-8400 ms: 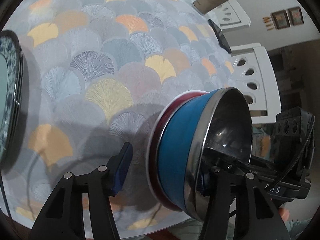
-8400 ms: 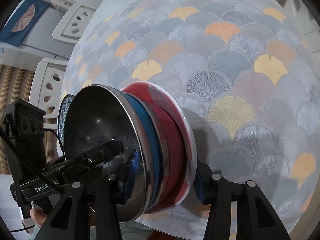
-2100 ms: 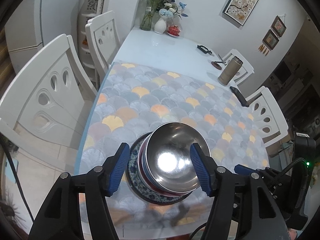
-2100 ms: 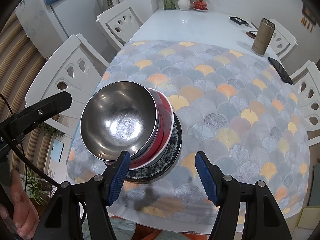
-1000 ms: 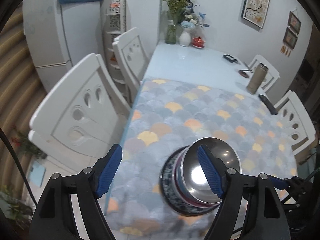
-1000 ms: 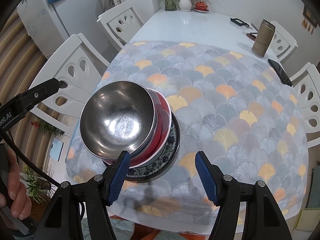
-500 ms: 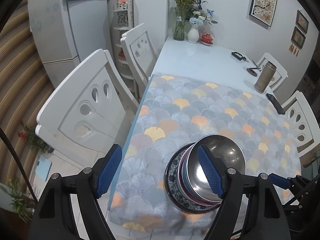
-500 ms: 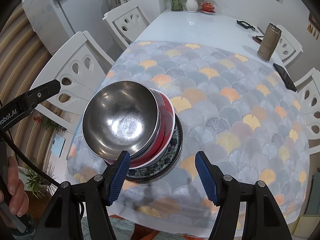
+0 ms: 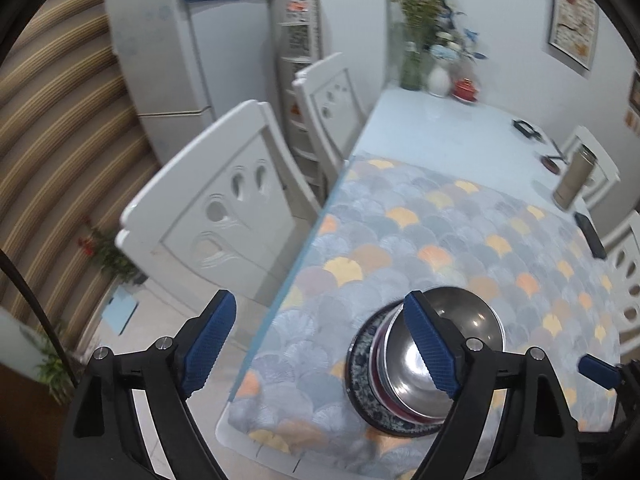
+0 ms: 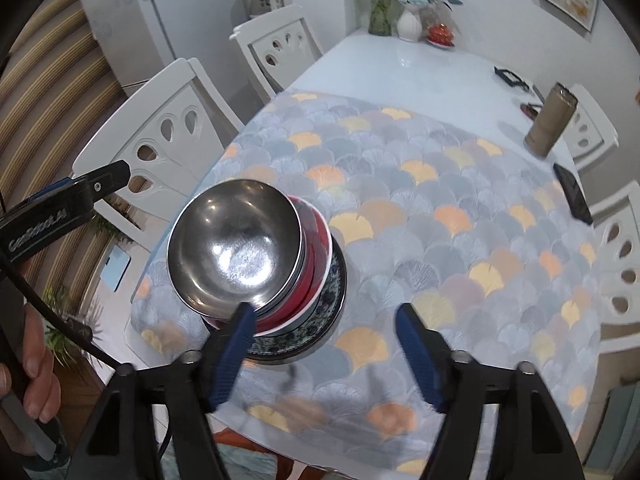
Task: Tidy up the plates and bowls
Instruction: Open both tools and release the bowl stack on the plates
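Observation:
A stack stands near the table's front left corner: a steel bowl on top, a red bowl under it, and a blue-patterned plate at the bottom. The stack also shows in the left wrist view, with the steel bowl above the patterned plate. My left gripper is open and empty, held high above the table's left edge. My right gripper is open and empty, above the cloth just right of the stack. Neither touches the stack.
A fan-patterned cloth covers the near half of the white table. A tan tumbler and a black phone lie at the right. Vases stand at the far end. White chairs line the left side.
Both grippers have let go of the stack, which now rests on the patterned plate. Both have pulled up and back; the left gripper has swung further left, off the table edge.

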Demonstrator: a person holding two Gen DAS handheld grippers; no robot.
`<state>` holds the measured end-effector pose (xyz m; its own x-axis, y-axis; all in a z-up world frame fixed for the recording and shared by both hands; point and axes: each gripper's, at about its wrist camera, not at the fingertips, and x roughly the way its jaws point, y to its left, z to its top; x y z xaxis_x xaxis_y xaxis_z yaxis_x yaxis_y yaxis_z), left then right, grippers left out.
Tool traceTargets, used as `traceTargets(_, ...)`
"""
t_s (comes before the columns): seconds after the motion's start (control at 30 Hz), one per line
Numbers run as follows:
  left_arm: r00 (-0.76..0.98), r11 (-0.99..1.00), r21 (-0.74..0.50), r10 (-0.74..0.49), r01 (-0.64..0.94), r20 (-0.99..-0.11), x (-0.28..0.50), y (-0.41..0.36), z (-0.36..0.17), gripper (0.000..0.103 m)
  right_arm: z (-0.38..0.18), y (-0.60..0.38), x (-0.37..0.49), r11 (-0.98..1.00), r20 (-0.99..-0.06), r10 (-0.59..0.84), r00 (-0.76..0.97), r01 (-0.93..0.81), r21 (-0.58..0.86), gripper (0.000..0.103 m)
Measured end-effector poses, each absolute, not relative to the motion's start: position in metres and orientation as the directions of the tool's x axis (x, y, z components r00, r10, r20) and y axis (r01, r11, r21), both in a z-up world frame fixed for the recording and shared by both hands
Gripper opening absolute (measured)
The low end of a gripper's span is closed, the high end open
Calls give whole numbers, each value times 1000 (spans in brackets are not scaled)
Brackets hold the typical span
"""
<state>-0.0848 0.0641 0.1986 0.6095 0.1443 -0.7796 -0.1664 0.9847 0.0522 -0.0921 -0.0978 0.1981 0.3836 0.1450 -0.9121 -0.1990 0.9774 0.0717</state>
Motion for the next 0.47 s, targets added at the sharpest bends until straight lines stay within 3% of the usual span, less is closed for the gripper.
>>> traceTargets(0.23,593,975,58,177,-214,-785,-89,52,206,85,216,-112,-94,967,-893,175,415,-245,76,77)
traceTargets(0.3,586,973,51,177,-225,-791,-89,47,206,92,217,-120,-97,965,-892,183,414,-251,82,77)
traceTargets(0.47,627,969,103,224,-224,-746,-101,21,214,93,209,-145,-100,965,-899,207,385,-233,123,77)
